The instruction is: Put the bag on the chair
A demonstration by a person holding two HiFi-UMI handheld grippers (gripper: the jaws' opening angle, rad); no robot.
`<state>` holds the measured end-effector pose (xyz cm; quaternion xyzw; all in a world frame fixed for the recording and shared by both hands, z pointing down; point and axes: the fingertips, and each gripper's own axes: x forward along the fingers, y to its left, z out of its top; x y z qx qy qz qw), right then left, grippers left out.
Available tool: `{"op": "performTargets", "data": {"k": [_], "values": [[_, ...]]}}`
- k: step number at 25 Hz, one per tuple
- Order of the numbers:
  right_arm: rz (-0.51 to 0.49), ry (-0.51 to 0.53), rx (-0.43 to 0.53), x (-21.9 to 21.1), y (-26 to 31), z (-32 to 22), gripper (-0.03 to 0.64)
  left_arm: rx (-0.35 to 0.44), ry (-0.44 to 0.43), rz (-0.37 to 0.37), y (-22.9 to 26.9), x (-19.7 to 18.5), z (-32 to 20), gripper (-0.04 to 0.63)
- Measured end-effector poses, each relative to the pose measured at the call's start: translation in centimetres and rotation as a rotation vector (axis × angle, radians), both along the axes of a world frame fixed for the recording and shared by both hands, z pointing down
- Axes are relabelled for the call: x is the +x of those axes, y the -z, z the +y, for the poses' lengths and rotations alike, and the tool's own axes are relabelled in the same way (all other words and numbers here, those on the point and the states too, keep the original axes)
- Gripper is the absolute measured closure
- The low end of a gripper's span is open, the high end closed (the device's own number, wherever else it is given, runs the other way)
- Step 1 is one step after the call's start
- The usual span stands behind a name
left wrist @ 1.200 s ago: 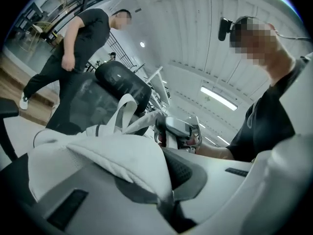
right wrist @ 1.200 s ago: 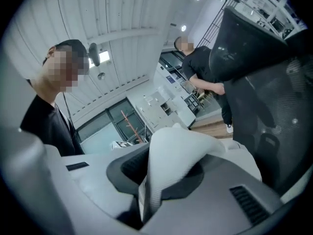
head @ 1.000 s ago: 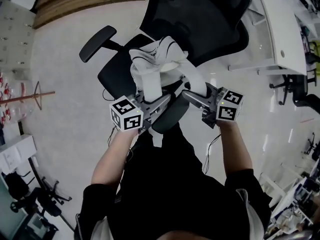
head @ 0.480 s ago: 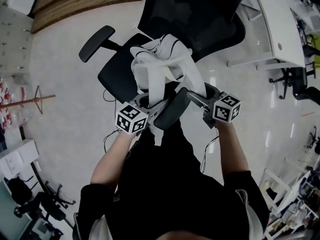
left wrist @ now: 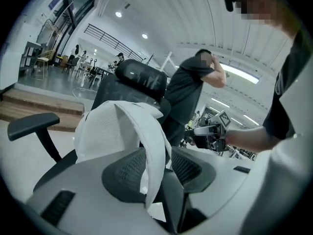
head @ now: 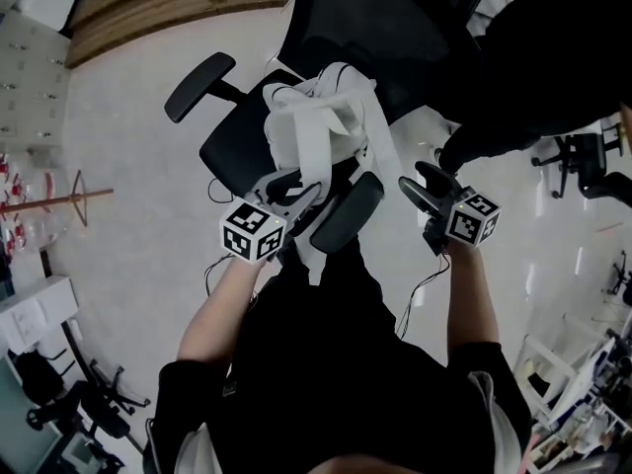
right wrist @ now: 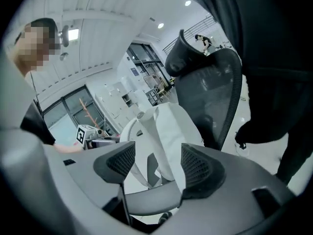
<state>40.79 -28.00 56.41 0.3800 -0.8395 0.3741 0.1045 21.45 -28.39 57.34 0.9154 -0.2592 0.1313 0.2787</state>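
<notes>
A: What is seen along the left edge?

B: Bare floor [head: 128, 186] is seen there, so open room is left on that side of the chair [head: 237, 151]. Only the left armrest [head: 197, 85] is stuck out over it.

A: Where is the bag found?

B: The bag [head: 316, 126] is stood on the chair, in front of the backrest [head: 385, 28] and toward the front edge.

A: How are the tongs held?

B: The left gripper [head: 296, 188] is kept at that front edge. Its jaws have just been opened and are spread wide. A strap [left wrist: 155, 146] of the bag is draped down between them without being pinched. Next, the right armrest [head: 346, 210] is found between the two grippers. The right gripper [head: 425, 181] is held past that armrest. Its jaws too have just been opened wide, and nothing is gripped. The bag is seen beyond the gap, apart from the pads.

A: Is room left on the right?

B: Little. A person [head: 533, 57] in black is stood close beside the chair, just beyond the right gripper.
</notes>
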Motion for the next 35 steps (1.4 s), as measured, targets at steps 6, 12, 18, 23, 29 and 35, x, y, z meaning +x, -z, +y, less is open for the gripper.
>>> {"op": "performTargets", "data": {"k": [6,12,18,23,29,35], "values": [[-0.047,0.002,0.074,-3.7,2.9,0.3,0.327,0.106,0.030,-0.025,2.1,-2.3,-0.8,0.420],[-0.093,0.092,0.158,-10.0,7.1,2.4,0.328,0.185,0.037,-0.004,5.8,-3.8,1.6,0.420],[-0.105,0.168,0.250,-16.3,11.3,5.0,0.328,0.274,0.052,0.007,9.4,-8.0,4.8,0.422],[-0.116,0.206,0.311,-20.5,14.1,8.4,0.328,0.330,0.059,-0.003,11.3,-11.0,7.7,0.428],[-0.139,0.274,0.351,-23.7,16.2,12.2,0.328,0.362,0.108,0.000,13.6,-13.4,10.6,0.433],[-0.175,0.318,0.397,-23.5,18.5,16.0,0.330,0.387,0.154,-0.013,16.1,-13.2,13.5,0.442]]}}
